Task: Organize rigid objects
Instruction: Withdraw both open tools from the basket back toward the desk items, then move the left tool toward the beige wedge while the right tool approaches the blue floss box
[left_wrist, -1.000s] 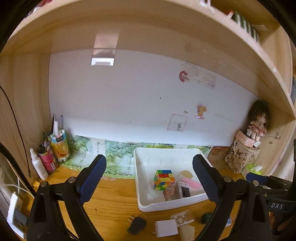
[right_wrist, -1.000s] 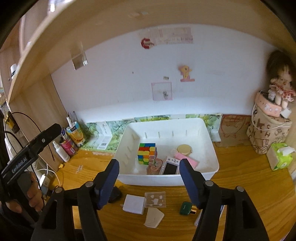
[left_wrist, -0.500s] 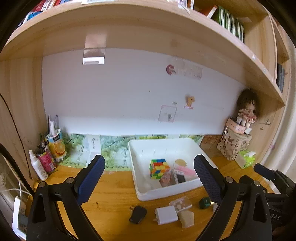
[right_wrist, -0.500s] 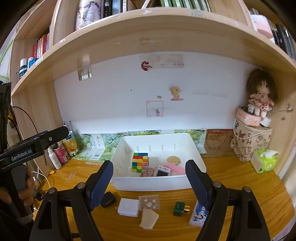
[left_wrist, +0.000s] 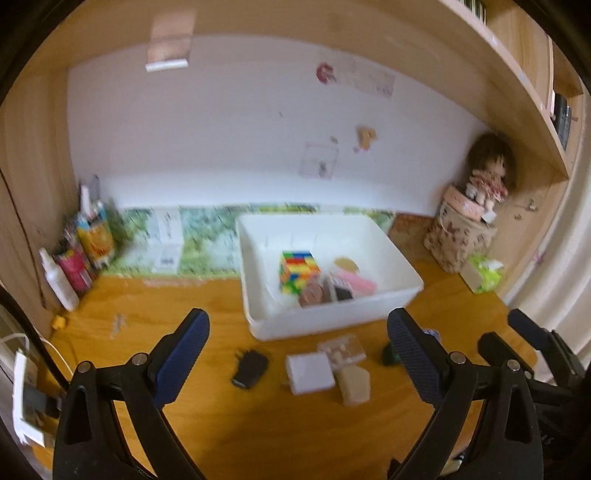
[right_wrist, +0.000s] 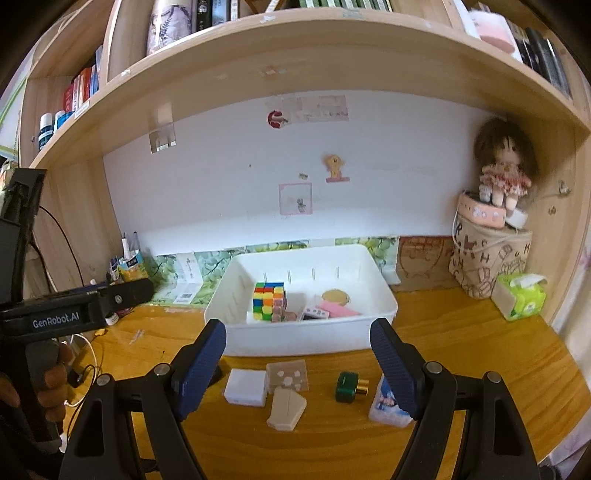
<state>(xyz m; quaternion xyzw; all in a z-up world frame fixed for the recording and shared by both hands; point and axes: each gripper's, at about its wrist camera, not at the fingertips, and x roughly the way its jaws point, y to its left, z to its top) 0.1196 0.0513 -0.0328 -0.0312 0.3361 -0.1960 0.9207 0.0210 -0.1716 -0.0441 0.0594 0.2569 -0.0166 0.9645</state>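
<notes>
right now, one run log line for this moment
left gripper: open, empty | right gripper: open, empty | white bin: partly filled | white adapter: on desk

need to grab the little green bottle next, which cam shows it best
The right wrist view. The green bottle lies in full sight on the desk in front of the bin, sharp, with its gold cap showing. In the blurred left wrist view only a dark green sliver shows, the rest hidden behind the left gripper's finger.
</notes>
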